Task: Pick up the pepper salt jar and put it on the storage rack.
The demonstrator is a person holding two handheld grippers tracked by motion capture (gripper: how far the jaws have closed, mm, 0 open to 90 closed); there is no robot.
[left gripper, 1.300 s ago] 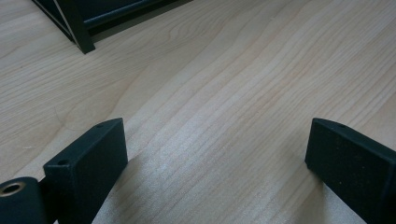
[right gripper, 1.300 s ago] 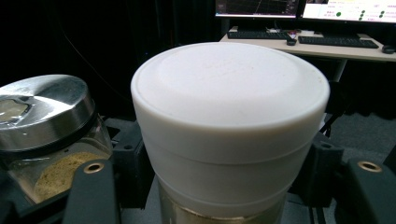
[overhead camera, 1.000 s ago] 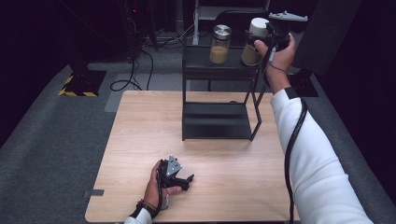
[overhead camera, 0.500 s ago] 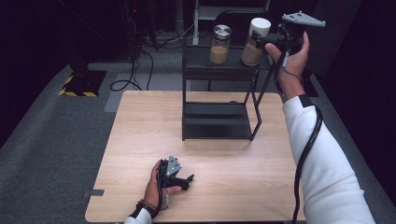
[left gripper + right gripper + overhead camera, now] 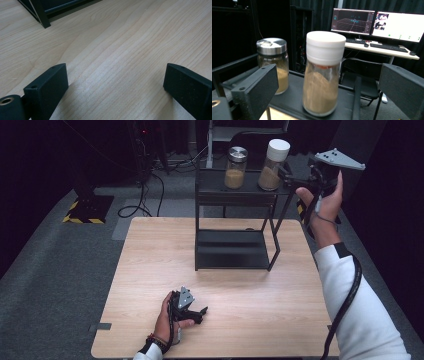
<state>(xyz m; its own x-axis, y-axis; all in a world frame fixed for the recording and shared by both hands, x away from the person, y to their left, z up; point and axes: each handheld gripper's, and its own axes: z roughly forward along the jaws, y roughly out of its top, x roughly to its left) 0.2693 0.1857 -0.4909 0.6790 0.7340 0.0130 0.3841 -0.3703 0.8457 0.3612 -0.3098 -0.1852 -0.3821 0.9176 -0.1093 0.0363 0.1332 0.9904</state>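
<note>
We held the right gripper (image 5: 292, 176) up beside the black rack (image 5: 235, 227), its jaws wide apart and clamped on nothing. The white-lidded jar (image 5: 324, 72) stood upright on the rack's top shelf, just ahead of those jaws and between them in the right gripper view. The steel-lidded jar (image 5: 272, 63) stood near it on that shelf. Our left gripper (image 5: 196, 311) rested on the bench (image 5: 150, 250) in front of the rack, jaws apart and empty.

Bright lit tabletop, dark surroundings, slight softness
</note>
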